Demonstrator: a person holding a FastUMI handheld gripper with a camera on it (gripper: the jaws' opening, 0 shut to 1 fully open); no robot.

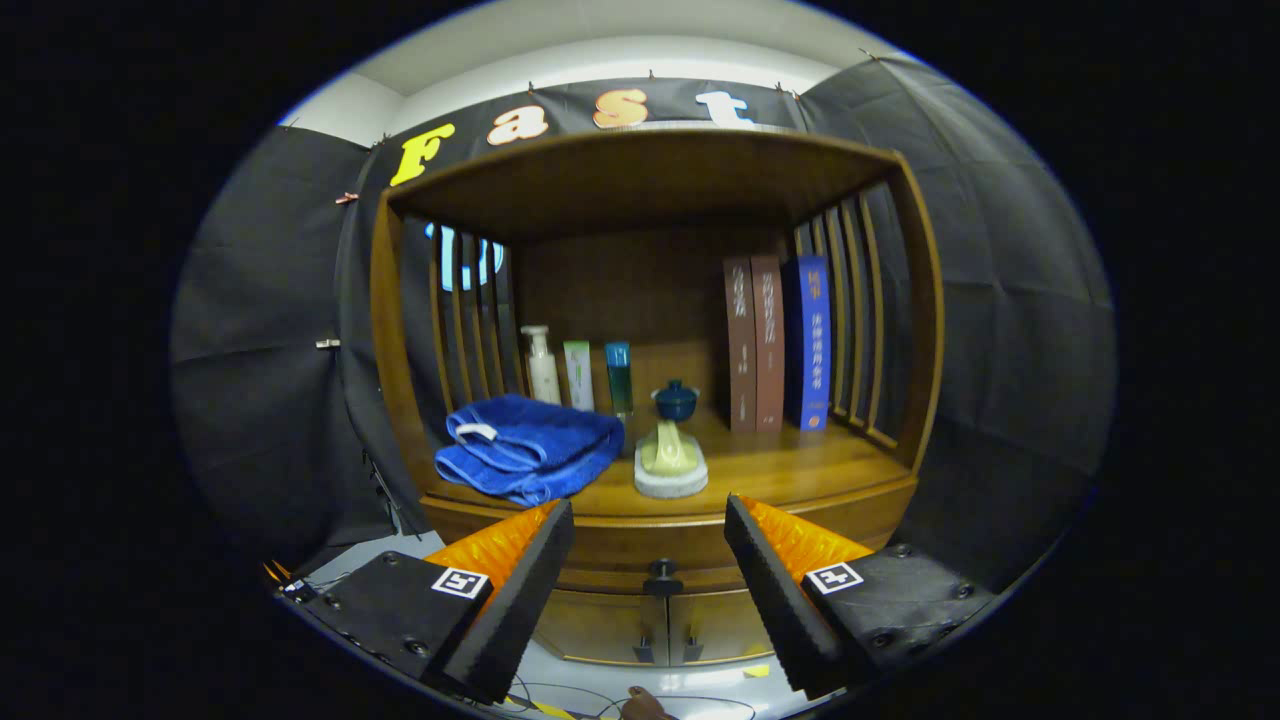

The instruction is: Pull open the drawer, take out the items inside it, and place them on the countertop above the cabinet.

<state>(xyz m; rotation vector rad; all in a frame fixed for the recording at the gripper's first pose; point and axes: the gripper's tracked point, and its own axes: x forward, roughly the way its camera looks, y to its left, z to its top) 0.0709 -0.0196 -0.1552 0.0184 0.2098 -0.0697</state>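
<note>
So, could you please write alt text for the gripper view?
An open gripper faces a shut wooden drawer's knob; on the countertop above sit a blue towel, a brush, bottles and books.

A folded blue towel lies at the left of the shelf, with a white pump bottle, a pale green tube and a blue bottle standing behind it. Two brown books and a blue book stand upright at the right. A small dark blue lidded pot sits between the bottles and the books.
</note>
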